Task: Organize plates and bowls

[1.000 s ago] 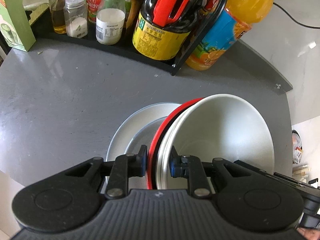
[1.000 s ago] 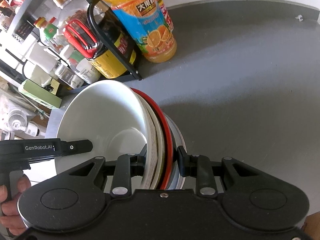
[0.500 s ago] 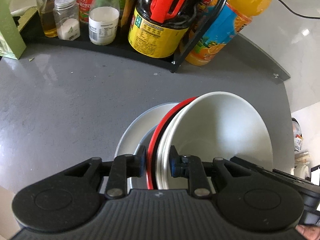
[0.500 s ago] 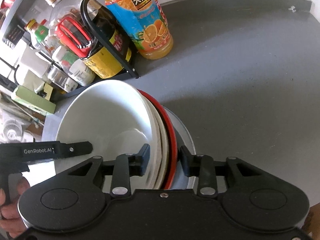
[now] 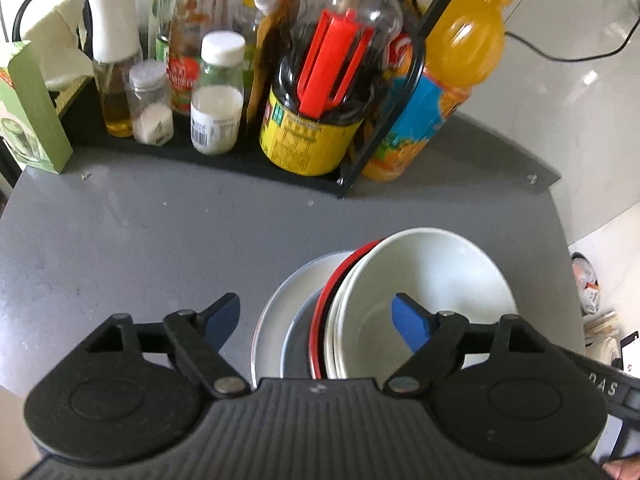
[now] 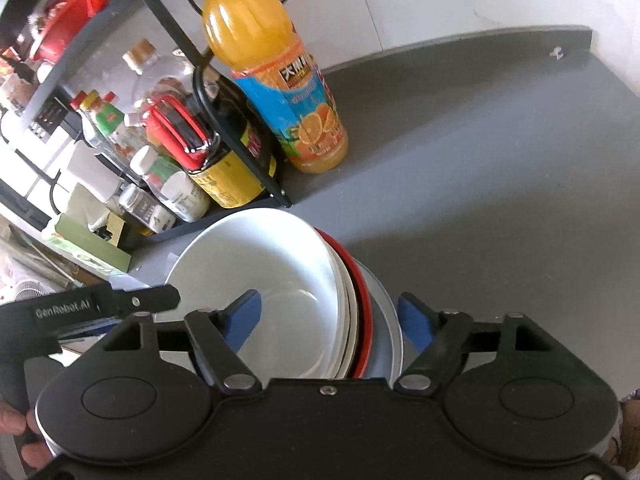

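On the grey countertop, in front of the black condiment rack, sits 1 nested stack of dishes: a white bowl on top, another white rim under it, then a red-rimmed dish, then a pale grey plate at the bottom. The stack rests on the counter and nothing grips it.

Left gripper: blue-padded fingers spread wide, 1 pad over bare counter to the stack's left, the other pad above the bowl's hollow. No contact visible.

Right gripper: fingers likewise spread, 1 pad over the bowl's interior, the other outside the plate edge. The stack's rims lie in the gap between them, untouched.

View differences:
- Left wrist view shows the rack front-on: a dark sauce bottle with yellow label, a white-capped jar, a green box at the rack's left end, and the orange juice bottle just right of the rack.
- Right wrist view shows the bare counter stretching right of the juice bottle, the other gripper's black body marked "GenRobot.AI" left of the stack, and fingers of a hand on its handle.
- Left wrist view catches only a sliver of a fingertip at the lower right corner.
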### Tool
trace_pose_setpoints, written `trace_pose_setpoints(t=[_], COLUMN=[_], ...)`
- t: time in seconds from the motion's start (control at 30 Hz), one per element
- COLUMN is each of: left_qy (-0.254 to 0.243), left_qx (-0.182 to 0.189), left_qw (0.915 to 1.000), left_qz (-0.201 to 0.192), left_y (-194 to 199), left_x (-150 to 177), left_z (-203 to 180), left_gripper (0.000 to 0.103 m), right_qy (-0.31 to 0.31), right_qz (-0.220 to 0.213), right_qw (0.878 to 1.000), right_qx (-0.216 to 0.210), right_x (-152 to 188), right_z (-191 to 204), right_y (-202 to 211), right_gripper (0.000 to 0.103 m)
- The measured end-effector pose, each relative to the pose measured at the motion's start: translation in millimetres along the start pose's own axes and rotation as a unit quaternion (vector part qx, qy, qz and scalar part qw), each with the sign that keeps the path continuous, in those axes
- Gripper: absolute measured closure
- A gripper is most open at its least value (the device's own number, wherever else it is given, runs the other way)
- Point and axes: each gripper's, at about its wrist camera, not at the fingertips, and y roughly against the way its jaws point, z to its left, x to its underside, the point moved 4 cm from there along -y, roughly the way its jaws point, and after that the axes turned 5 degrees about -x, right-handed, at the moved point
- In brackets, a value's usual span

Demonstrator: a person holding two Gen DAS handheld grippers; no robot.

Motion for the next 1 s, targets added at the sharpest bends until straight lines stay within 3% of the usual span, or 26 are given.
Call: trace_pose_setpoints(t=[0.47, 0.8, 1.0], left_qy=[0.018, 0.011, -0.004], left_qx=[-0.011, -0.034, -0.046], left_qw=[0.9985, 0.9951, 0.9926], left_qz=[-0.05, -0.092, -0.112], left_y=[52, 115, 152], left_x=[37, 105, 147], left_z=[-20, -70, -95], left_gripper=[0.021, 0.021, 0.021], right_qy=[0.028, 0.049, 0.077], right_qz=[-0.055, -0.081, -0.097], right_qw=[0.998, 0.994, 0.99], right_qx=[-0.027, -0.053, -0.061], right_x=[18, 51, 77], right_z=[-24, -58, -70], right_y=[74, 152, 190], right_gripper=[0.021, 0.015, 0.005])
